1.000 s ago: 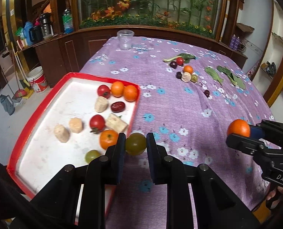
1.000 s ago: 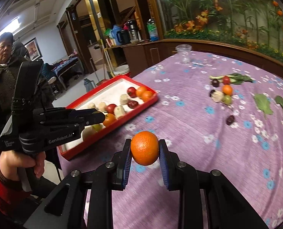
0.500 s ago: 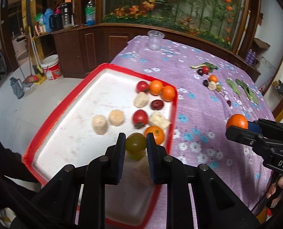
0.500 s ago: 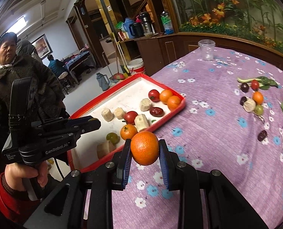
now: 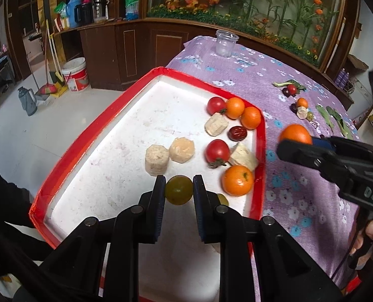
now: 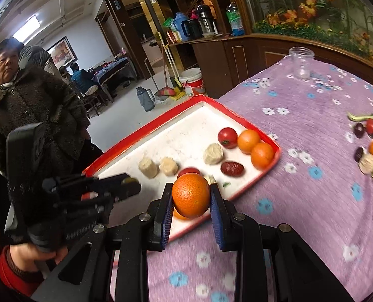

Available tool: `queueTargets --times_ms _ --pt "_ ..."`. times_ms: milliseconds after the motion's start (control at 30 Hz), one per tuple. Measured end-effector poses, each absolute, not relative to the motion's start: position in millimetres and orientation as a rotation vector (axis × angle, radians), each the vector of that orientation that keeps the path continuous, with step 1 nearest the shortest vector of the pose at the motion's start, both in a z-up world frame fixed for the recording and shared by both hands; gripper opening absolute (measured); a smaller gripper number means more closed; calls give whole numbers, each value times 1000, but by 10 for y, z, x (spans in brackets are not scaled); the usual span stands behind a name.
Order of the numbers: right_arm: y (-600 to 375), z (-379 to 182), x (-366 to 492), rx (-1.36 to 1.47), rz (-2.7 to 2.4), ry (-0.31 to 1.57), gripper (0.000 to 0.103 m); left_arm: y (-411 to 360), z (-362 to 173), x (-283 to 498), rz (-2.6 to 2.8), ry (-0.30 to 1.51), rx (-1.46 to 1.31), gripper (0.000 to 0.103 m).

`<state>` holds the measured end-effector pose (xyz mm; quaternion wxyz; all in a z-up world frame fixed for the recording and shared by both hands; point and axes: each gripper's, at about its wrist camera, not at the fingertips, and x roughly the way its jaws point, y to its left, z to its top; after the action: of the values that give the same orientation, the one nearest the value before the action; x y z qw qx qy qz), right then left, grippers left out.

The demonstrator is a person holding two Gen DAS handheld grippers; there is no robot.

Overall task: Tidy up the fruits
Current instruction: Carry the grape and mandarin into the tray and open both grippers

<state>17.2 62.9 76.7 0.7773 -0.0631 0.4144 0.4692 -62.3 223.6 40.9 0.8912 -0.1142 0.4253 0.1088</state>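
Purple flowered cloth over the bench (image 5: 236, 75), red-rimmed white tray (image 5: 85, 151) at its edge, oranges, tomatoes and pale chunks inside. The left gripper (image 5: 178, 188) hangs over the tray's near end, fingers clamped on a green fruit (image 5: 178, 189). The right gripper (image 6: 191, 198) has an orange (image 6: 191, 195) pinched tight, just at the tray's rim. More fruit (image 6: 367, 156) lies well apart on the cloth.

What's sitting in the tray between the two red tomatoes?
A pale chunk and a dark red date, seen in the left wrist view.
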Motion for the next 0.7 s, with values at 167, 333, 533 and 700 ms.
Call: queueTargets --times_ms 167,333,533,700 --pt "891 700 355 -137 1024 922 27 2294 361 -573 232 893 -252 19" --pt "1138 657 488 -153 1024 933 27 2317 320 -512 235 901 -258 19" --pt "1435 570 644 -166 1025 949 27 2352 267 -466 238 912 -264 19" --pt "1620 483 755 -187 1023 959 27 2358 249 -439 233 915 -266 19"
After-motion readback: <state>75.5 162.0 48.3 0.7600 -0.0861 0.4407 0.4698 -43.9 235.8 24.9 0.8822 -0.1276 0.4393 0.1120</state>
